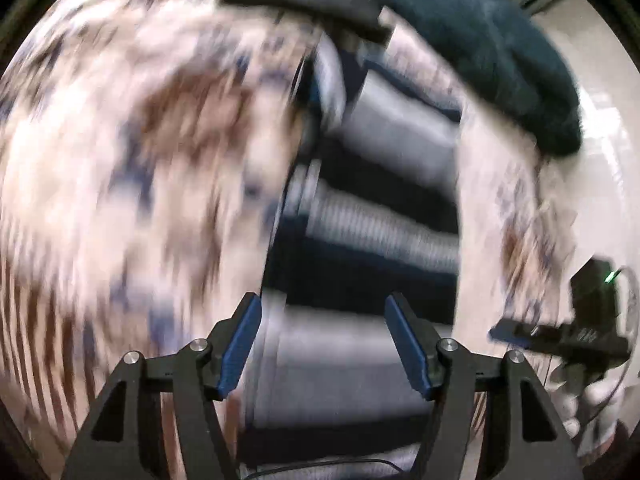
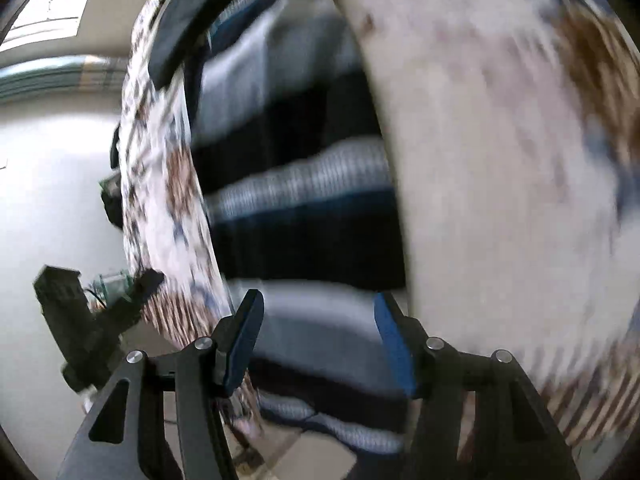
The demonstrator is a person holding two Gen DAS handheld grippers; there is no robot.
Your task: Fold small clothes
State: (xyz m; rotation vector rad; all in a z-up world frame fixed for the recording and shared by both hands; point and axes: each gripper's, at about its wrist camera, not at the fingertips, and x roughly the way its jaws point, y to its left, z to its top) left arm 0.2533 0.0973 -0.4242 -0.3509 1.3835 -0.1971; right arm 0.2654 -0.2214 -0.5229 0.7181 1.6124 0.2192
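Both views are blurred by motion. A striped garment (image 1: 376,208) with grey, white and dark navy bands lies on a white cloth with brown and blue print (image 1: 132,168). My left gripper (image 1: 322,340) is open and empty just above the near end of the striped garment. In the right wrist view the same striped garment (image 2: 304,200) runs up the middle, with the printed cloth (image 2: 500,168) on both sides. My right gripper (image 2: 316,340) is open and empty over the garment's near end. Each gripper shows at the edge of the other's view: the right one (image 1: 560,336), the left one (image 2: 92,320).
A dark teal fluffy cloth (image 1: 492,56) lies at the far right of the printed cloth. A dark flat object (image 1: 304,0) rests at the far end of the striped garment. White floor (image 2: 48,208) lies beyond the printed cloth's edge.
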